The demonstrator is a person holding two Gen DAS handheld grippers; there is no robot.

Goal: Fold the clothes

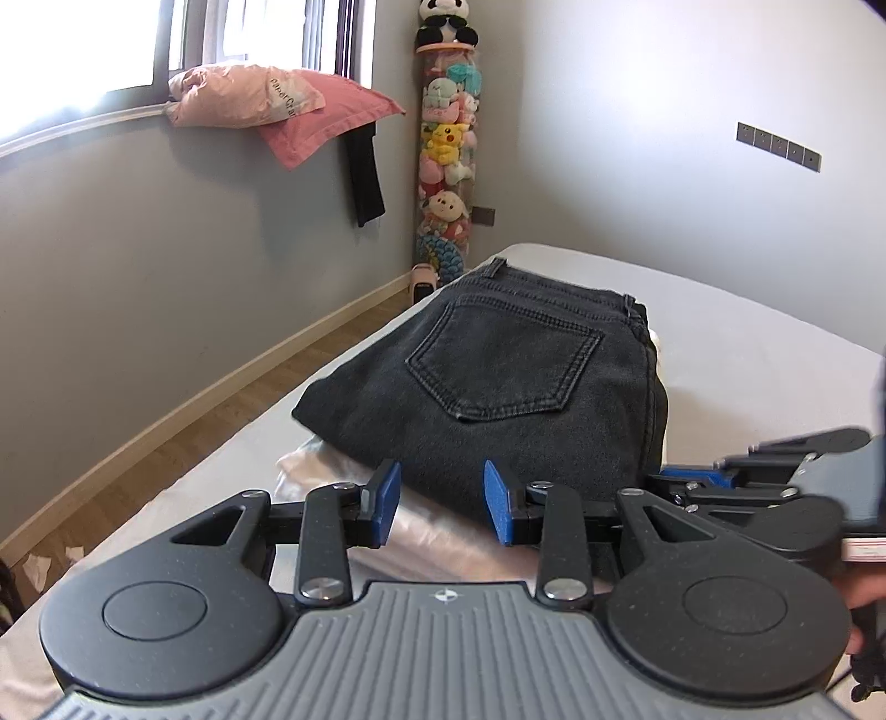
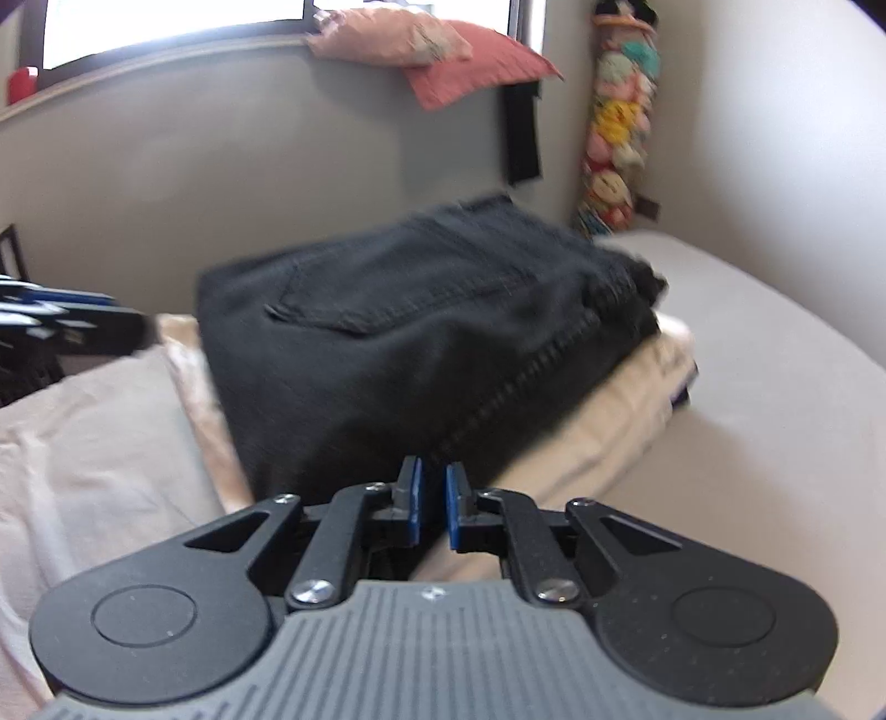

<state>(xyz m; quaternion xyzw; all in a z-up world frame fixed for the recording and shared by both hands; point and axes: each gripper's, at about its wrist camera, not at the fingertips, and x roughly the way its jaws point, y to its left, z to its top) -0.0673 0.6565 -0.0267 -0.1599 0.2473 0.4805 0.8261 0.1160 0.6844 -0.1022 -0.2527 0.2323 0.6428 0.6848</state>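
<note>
On a pale-sheeted bed in a grey-walled bedroom, a pair of black jeans is seen folded into a compact block, back pocket facing up, stacked on top of folded cream-coloured fabric that juts out beneath it. The left gripper is held low just in front of the near edge of the jeans, its blue-padded jaws spread apart with nothing pinched between them; whether the pads touch the denim cannot be told. The right gripper is shown at the near corner of the same stack, its blue pads drawn almost together with only a narrow slit left between them, and no cloth is seen caught in that slit. In the left wrist view the right gripper is also visible at the right edge, lying close beside the left one at the jeans' near corner, with part of a hand behind it. A light pink cloth is spread on the bed to the left of the stack. Behind, a pink pillow is propped on the window sill, a dark garment is hung below it, and a tall clear tube of plush toys is stood in the corner, topped by a toy panda. The right wrist view is blurred.
</note>
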